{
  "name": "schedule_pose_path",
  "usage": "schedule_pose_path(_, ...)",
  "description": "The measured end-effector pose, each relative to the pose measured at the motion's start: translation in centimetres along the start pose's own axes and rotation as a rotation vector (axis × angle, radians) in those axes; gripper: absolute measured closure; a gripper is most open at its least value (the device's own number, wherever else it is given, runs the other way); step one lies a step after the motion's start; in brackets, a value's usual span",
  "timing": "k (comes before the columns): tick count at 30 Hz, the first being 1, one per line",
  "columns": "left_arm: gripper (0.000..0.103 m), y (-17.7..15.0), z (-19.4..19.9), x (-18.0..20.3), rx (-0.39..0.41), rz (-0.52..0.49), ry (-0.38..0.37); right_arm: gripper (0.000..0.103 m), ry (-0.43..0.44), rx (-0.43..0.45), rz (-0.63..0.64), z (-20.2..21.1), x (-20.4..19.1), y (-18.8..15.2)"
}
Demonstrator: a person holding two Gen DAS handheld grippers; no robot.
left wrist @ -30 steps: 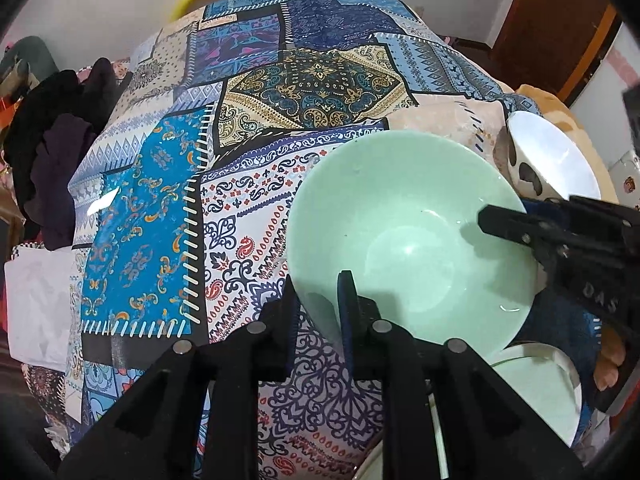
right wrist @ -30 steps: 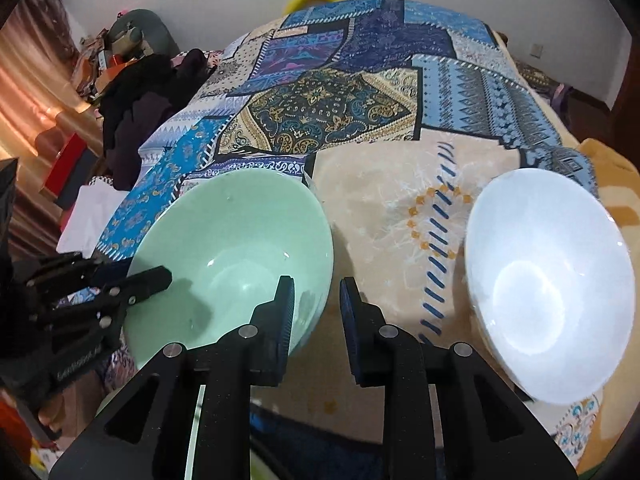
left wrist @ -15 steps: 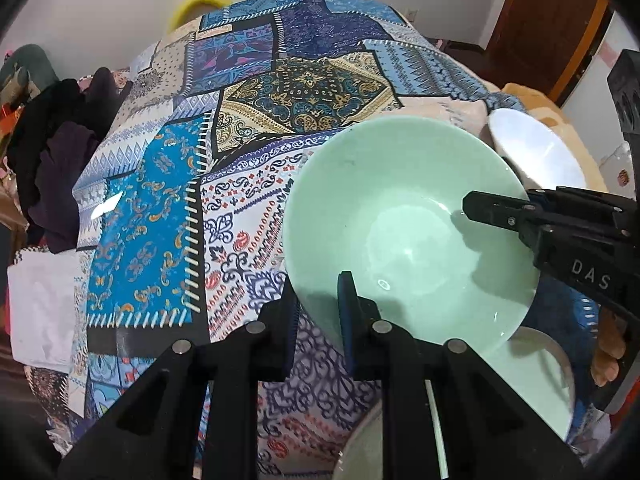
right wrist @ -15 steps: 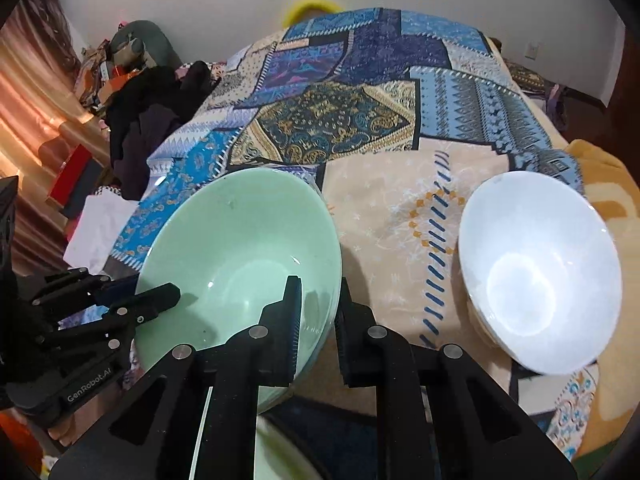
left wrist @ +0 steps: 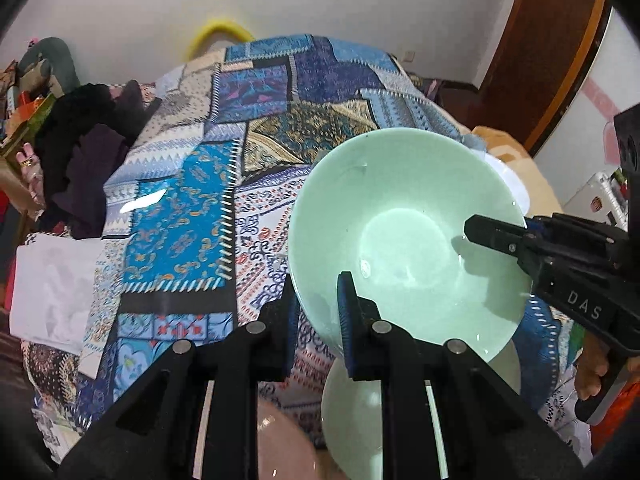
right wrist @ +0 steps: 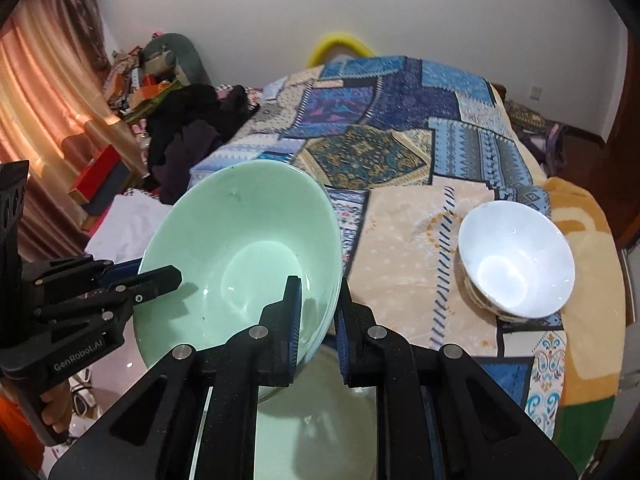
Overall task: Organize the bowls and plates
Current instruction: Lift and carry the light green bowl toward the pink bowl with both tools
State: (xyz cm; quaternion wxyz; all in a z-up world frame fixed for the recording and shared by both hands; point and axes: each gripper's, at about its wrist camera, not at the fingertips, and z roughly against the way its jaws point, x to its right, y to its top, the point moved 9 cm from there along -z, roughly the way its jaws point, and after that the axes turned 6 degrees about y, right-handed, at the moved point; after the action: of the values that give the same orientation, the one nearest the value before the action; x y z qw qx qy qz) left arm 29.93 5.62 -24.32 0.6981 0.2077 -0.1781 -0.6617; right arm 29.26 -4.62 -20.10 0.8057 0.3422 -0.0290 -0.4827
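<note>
Both grippers are carrying one green bowl [left wrist: 404, 240] between them, and it is hanging tilted in the air above the patchwork cloth [left wrist: 180, 224], touching nothing below. The left gripper [left wrist: 316, 320] is pinching the near rim, one pad inside the bowl and one outside, jaws narrow and pressing on the wall. The right gripper [right wrist: 316, 320] is doing the same on the opposite rim, its jaws drawn in tight on the thin wall. In the left view the right gripper is reaching in from the right edge, one finger lying over the bowl's inside.

The step in hand is looking like the transfer of this bowl to a stack. Right below it a second green dish [right wrist: 320, 420] is lying, partly hidden by the fingers, and a pinkish dish [left wrist: 280, 448] is showing at the bottom of the left view. A white bowl [right wrist: 516, 260] is sitting well apart on the beige patch, seemingly atop another patterned bowl.

Where the green bowl is going I cannot tell. The next move is calling for both hands travelling together, keeping the rim level so it is not twisting out of either pinch, then lowering it centred onto its mate before either jaw is letting go
</note>
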Motion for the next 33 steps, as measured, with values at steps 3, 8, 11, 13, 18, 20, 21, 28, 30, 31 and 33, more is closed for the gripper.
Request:
schedule_pose_path(3, 0.085, -0.7, 2.3, -0.8, 0.029, 0.016, 0.003, 0.089, 0.012, 0.011, 0.015, 0.7, -1.4, -0.3)
schedule_pose_path(8, 0.085, -2.1, 5.2, -2.0, 0.063, 0.038, 0.011, 0.089, 0.034, 0.026, 0.038, 1.5, -3.7, -0.9)
schedule_pose_path(11, 0.085, -3.2, 6.6, -2.9, 0.074, 0.057, 0.015, 0.089, 0.049, 0.031, 0.051, 1.7, -5.0, -1.3)
schedule_pose_path(13, 0.085, -4.0, 7.3, -3.5, 0.079, 0.070, 0.022, 0.089, 0.058, 0.032, 0.059, 1.7, -5.7, -1.6)
schedule_pose_path(18, 0.085, -6.1, 8.4, -4.9, 0.078, 0.106, 0.036, 0.089, 0.095, 0.021, 0.064, 1.2, -7.4, -2.6)
schedule_pose_path(20, 0.085, -6.9, 8.7, -5.6, 0.074, 0.119, 0.044, 0.089, 0.108, 0.013, 0.066, 0.8, -8.2, -3.1)
schedule_pose_path(21, 0.085, -7.4, 8.7, -6.0, 0.070, 0.127, 0.049, 0.089, 0.114, 0.008, 0.068, 0.6, -8.6, -3.3)
schedule_pose_path(28, 0.085, -10.0, 8.3, -8.5, 0.039, 0.181, 0.061, 0.089, 0.145, -0.039, 0.084, -1.3, -10.8, -4.8)
schedule_pose_path(30, 0.085, -10.9, 8.0, -9.2, 0.027, 0.193, 0.067, 0.089, 0.152, -0.052, 0.088, -1.9, -11.3, -5.3)
schedule_pose_path(31, 0.085, -11.2, 7.9, -9.4, 0.022, 0.198, 0.069, 0.089, 0.156, -0.063, 0.092, -2.3, -11.6, -5.5)
schedule_pose_path(33, 0.085, -11.9, 7.5, -10.1, 0.011, 0.208, 0.074, 0.089, 0.162, -0.079, 0.096, -3.0, -12.1, -5.9)
